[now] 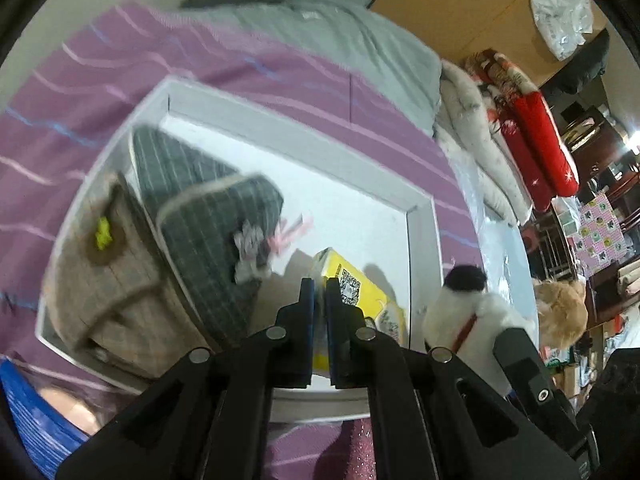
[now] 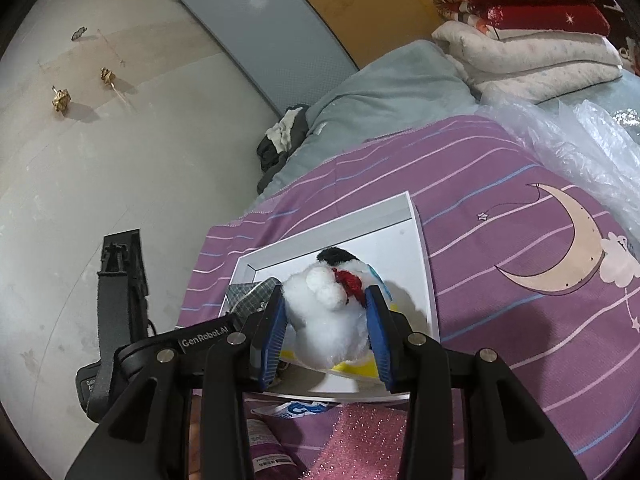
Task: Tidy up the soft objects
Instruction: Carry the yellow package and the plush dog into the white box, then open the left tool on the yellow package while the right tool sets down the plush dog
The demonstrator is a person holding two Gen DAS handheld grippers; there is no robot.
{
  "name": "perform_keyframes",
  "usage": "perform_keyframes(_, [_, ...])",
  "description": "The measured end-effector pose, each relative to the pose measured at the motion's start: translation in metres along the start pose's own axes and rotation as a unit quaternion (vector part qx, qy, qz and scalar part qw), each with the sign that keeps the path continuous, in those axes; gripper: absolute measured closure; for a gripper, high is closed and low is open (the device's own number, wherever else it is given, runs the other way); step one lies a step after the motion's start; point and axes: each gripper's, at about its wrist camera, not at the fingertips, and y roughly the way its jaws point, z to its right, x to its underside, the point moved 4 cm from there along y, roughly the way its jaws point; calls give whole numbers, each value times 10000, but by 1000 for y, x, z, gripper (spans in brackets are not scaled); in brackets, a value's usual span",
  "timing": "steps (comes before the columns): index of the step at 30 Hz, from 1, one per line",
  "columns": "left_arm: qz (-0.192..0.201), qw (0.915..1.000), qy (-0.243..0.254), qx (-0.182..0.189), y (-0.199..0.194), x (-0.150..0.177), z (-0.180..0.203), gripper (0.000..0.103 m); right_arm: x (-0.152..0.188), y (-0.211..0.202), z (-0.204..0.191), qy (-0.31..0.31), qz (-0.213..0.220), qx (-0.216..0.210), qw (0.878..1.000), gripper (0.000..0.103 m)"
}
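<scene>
A white tray point(image 1: 424, 240) lies on the purple bedspread. In it are a grey plaid slipper point(image 1: 208, 208), a beige plaid slipper point(image 1: 100, 280) and a yellow packet point(image 1: 360, 292). My left gripper point(image 1: 319, 292) is shut on the yellow packet's edge, inside the tray. My right gripper point(image 2: 326, 312) is shut on a white plush toy point(image 2: 332, 320) with a black cap and red scarf, held above the tray point(image 2: 422, 248). The plush also shows in the left wrist view point(image 1: 476, 312), beside the tray's right rim.
Purple striped bedspread point(image 2: 520, 280) with a moon print. Grey quilt point(image 1: 340, 36), folded white and red blankets point(image 2: 532, 32), clear plastic wrap point(image 2: 580, 140), dark clothes point(image 2: 280, 136). A pink glittery sponge point(image 2: 360, 440) lies in front of the tray. An orange plush point(image 1: 560, 312) sits at right.
</scene>
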Motion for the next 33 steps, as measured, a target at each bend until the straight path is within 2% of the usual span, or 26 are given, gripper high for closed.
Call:
perform_keyframes(4, [-428,9989,92,-163,17,12,-1,97,4,3,4,-37,-76,166,9998,65])
perform_keyframes(7, [-740,9972,103,3,24,19,1,97,8,4,6,-155,-150,335,9992,65])
perform_keyframes(11, [-799,9966,209,-11,23,20,2,97,14,6,4,-602,-235,680,9956,65])
perform_keyframes(15, [-793,9966,228,69,25,18,1,97,25,11,-9,-1438,-338,967,9843,65])
perform_keyframes(19, [-759,9966,292,125,21,20,0,96,36,23,-10,-1777,-560,1221,9749,65])
perform_keyframes(22, [-766,9958,501,3,19,23,2,92,39,26,-10,-1807,-638,1241,9736,65])
perform_keyframes(28, [-847,9938,721,6,23,26,10,85,46,39,-1,-1521,-1012,1204,9758,62])
perform_keyframes(31, [-818,9936,783,25,22,25,11,85,45,42,3,-1285,-1101,1138,9790,57])
perform_keyframes(33, [-763,9940,776,130,20,25,12,78,43,39,4,-1080,-1115,1000,9828,54])
